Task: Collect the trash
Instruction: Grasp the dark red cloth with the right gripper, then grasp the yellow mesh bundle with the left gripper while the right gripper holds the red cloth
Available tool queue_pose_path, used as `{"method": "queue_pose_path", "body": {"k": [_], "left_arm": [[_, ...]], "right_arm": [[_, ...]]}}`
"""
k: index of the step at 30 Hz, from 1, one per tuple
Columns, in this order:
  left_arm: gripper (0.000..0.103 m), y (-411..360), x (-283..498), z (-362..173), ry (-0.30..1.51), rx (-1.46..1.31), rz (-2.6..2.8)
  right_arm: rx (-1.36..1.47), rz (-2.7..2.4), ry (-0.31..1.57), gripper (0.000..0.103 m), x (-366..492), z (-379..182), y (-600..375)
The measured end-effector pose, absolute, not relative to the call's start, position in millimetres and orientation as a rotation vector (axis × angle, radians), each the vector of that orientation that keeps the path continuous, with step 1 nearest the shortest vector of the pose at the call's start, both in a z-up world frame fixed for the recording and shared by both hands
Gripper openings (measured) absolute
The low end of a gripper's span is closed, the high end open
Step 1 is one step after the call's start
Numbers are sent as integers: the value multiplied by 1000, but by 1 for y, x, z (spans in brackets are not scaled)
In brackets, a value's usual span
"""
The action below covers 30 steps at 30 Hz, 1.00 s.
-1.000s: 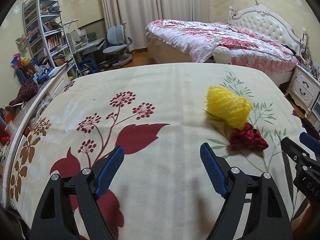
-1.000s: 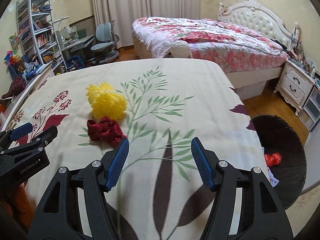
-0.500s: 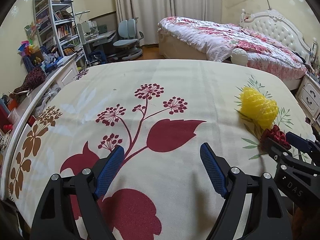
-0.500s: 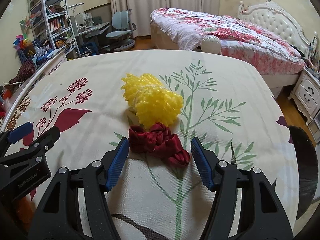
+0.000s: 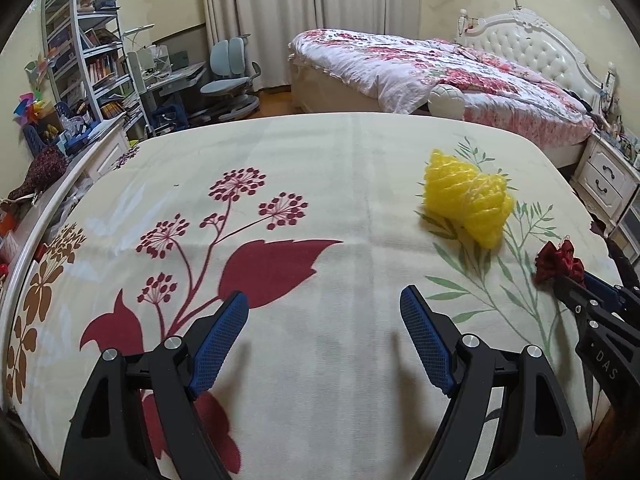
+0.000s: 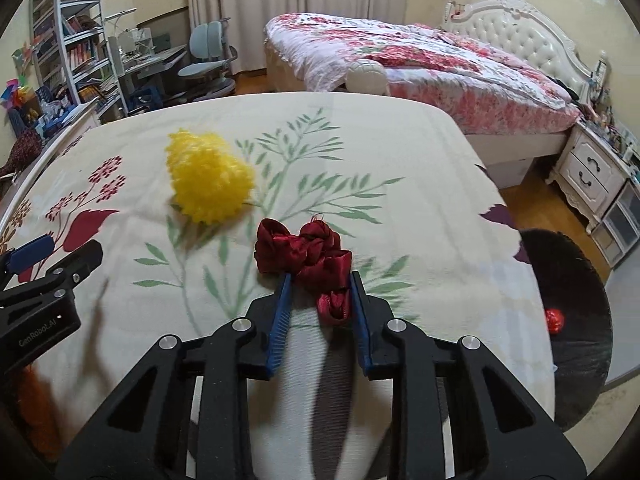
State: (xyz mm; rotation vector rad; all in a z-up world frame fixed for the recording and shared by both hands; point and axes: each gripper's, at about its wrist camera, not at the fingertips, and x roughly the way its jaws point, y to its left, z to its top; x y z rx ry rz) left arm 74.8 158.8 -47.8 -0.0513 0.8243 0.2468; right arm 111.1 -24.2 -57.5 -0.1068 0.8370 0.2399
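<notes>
Closing since half a second ago, the right gripper (image 6: 318, 280) now pinches the dark red ribbon bow (image 6: 306, 258) between its blue pads, where earlier the fingers stood wide on either side of it. The bow appears raised slightly off the cloth, though that is hard to tell. The left gripper (image 5: 324, 306) hangs wide apart with nothing between its fingers, much as before. The yellow foam net (image 5: 466, 200) lies on the leaf print just beyond the bow, untouched. Both sit on a cream tablecloth (image 5: 320, 152) printed with red flowers and green sprigs. A dark round bin (image 6: 576, 320) stands off the table's right edge with a red scrap (image 6: 555, 319) inside. Behind are a floral bed (image 5: 440, 68), a bookshelf (image 5: 84, 52) and a desk chair (image 5: 230, 80).
</notes>
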Motion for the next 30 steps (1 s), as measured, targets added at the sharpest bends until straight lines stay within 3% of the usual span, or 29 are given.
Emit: {"method": "queue_pose_path", "body": {"k": [14, 25, 27, 30], "left_arm": [[78, 86, 129, -48, 816, 2, 144], [80, 86, 169, -51, 853, -36, 170], [67, 92, 169, -52, 868, -69, 157], [59, 95, 166, -54, 881, -86, 136]], "right_arm": [[-20, 146, 853, 27, 159, -64, -92], [-22, 186, 858, 27, 172, -63, -91], [-27, 190, 857, 27, 171, -63, -90], [-32, 194, 855, 27, 169, -63, -89]]}}
